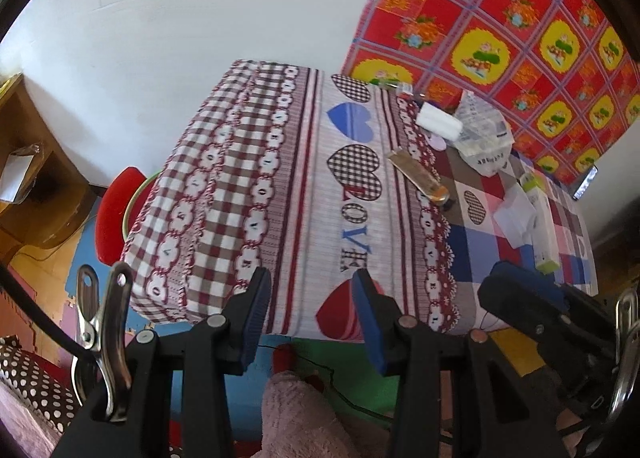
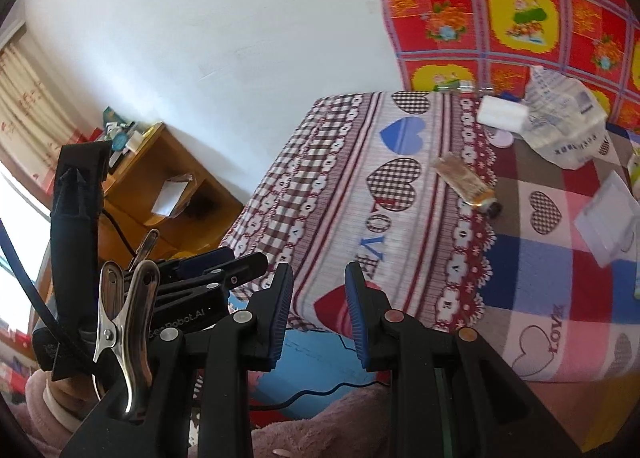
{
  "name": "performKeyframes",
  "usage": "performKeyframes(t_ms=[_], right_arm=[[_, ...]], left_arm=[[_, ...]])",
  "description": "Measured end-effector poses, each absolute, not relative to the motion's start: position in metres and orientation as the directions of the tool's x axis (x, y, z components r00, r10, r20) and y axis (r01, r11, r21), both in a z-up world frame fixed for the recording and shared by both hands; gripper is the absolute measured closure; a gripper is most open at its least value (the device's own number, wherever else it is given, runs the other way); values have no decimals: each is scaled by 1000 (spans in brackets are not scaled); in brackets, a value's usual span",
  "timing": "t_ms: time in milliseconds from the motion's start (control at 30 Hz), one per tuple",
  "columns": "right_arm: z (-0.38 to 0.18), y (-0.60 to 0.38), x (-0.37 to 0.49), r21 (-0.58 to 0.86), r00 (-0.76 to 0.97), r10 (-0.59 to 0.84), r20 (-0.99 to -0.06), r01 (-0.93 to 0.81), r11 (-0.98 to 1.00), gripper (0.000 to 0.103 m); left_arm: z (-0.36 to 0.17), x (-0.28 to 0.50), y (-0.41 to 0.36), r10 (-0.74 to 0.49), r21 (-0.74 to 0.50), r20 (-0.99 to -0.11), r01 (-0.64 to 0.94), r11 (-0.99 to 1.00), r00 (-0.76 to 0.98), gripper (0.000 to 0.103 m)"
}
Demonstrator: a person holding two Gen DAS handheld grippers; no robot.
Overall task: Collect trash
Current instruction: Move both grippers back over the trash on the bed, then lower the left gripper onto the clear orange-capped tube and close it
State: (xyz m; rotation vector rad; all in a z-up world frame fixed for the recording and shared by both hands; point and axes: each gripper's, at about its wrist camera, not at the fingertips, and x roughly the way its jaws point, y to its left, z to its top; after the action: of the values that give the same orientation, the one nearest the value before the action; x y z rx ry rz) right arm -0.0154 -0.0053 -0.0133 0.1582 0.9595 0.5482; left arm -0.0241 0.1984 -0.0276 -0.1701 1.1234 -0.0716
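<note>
Left wrist view gives us the trash spread over the far right part of the table (image 1: 304, 194), which is draped in a checked cloth printed with hearts. Nearest the middle lies a flattened golden tube (image 1: 418, 177); its long axis runs diagonally, the dark cap end toward the near right and the crimped end toward the far left. Beyond it we see a white rectangular block (image 1: 438, 122) lying on its side, touching a crumpled clear plastic bag (image 1: 482, 138) with printed lettering. What the bag holds we cannot tell. Nearer the right edge a folded white paper (image 1: 516, 218) rests beside a pale green and white box (image 1: 542, 224) whose long axis points from the far side toward us.

From the right wrist view we find the same tube (image 2: 466, 182), cap end toward the lower right, with the block (image 2: 502, 114), the bag (image 2: 568, 126) and the paper (image 2: 608, 214) beyond and to its right.

Our left hand-held gripper (image 1: 314, 316) hovers over the near edge of the table with its jaws apart and nothing between them. Our right hand-held gripper (image 2: 318, 312) also stands with jaws apart and empty, well short of the trash. A wooden shelf unit (image 2: 168, 186) against the wall holds a folded white sheet in one compartment.
</note>
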Motion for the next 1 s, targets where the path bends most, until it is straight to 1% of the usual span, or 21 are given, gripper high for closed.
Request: performKeyframes(t_ms=[300, 700, 1000], right_arm=[[-14, -38, 0, 371, 487, 467, -738, -286, 884, 75], [-29, -71, 25, 380, 505, 399, -765, -145, 914, 75], [-38, -90, 42, 364, 523, 331, -785, -43, 930, 75]], left_arm=[[-33, 5, 170, -174, -173, -896, 39, 984, 409, 59], [-56, 57, 140, -256, -232, -908, 110, 966, 332, 59], [-75, 85, 114, -288, -247, -917, 172, 954, 278, 59]])
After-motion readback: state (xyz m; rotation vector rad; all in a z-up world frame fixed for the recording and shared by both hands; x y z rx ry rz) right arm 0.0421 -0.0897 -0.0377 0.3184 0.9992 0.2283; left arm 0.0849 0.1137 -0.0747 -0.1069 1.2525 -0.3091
